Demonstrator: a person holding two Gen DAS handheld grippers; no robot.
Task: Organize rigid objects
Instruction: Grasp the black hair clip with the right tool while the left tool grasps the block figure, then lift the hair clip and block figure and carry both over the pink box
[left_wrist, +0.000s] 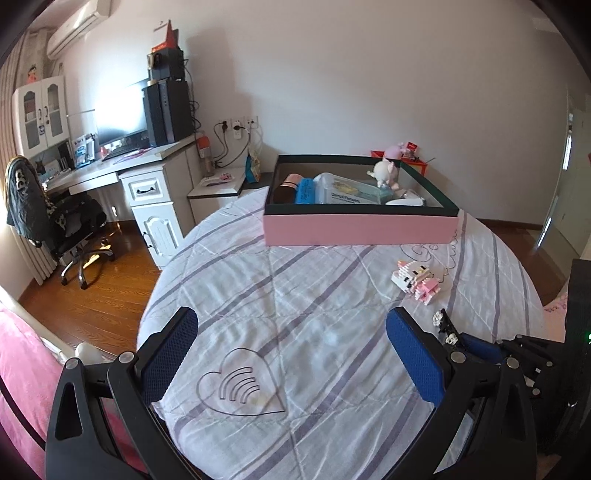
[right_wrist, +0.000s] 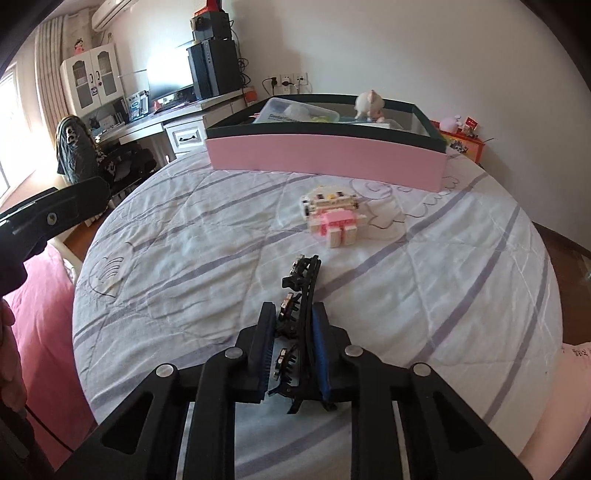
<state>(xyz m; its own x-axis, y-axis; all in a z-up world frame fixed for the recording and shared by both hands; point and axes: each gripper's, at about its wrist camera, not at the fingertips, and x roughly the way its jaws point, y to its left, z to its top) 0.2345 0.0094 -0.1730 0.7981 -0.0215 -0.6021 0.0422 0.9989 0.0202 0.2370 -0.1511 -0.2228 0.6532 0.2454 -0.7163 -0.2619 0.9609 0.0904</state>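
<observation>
My right gripper is shut on a black hair clip with small white flowers, low over the striped quilt. The clip also shows in the left wrist view, beside the right gripper's blue pads. Just beyond it lies a white and pink block-built toy. A pink box with a dark rim stands at the far side of the bed and holds a plush toy, a clear case and a blue item. My left gripper is open over bare quilt with nothing between its fingers.
A heart-shaped stitched patch lies near the left gripper. A desk with a monitor, an office chair and a bedside table stand to the left across wooden floor. A pink blanket borders the bed's left side.
</observation>
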